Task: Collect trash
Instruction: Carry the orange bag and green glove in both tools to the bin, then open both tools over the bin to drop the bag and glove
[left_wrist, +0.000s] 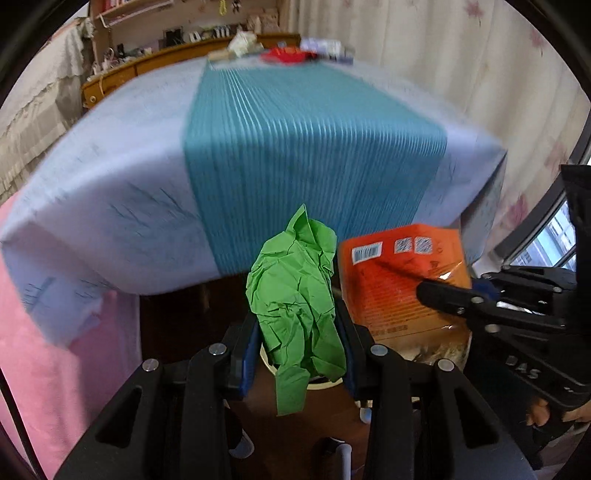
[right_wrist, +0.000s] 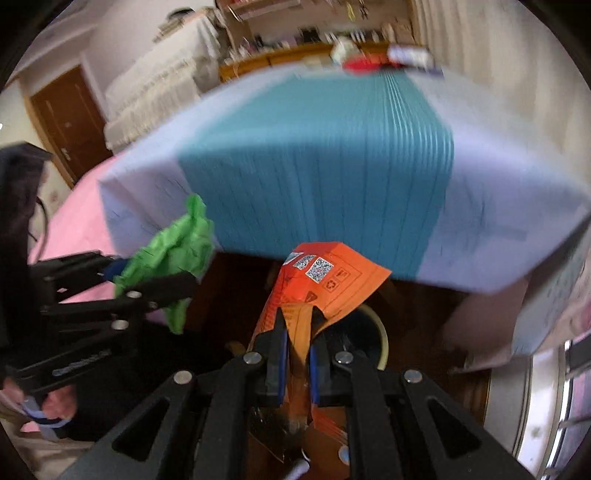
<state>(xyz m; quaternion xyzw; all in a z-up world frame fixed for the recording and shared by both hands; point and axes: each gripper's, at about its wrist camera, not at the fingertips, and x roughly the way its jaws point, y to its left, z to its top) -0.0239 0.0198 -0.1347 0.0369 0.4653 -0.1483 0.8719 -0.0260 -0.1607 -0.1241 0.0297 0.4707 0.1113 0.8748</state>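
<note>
My left gripper (left_wrist: 299, 319) is shut on a crumpled green paper (left_wrist: 295, 295), which sticks up between the blue pads and hangs below them. Just to its right, my right gripper (left_wrist: 454, 286) is shut on an orange snack wrapper (left_wrist: 391, 280) with barcodes. In the right wrist view the right gripper (right_wrist: 298, 319) pinches the orange wrapper (right_wrist: 325, 280) at a fold, and the left gripper (right_wrist: 155, 275) with the green paper (right_wrist: 173, 247) is at the left. Under both grippers stands a round bin with a cream rim (right_wrist: 384, 334) and a dark inside; its rim (left_wrist: 321, 386) shows below the green paper.
A table with a pale blue cloth (left_wrist: 110, 184) and a teal runner (left_wrist: 303, 147) stands just beyond the bin, its near edge overhanging. Red and white items (left_wrist: 288, 55) lie at its far end. A pink cloth (left_wrist: 55, 350) hangs at the left, curtains at the right.
</note>
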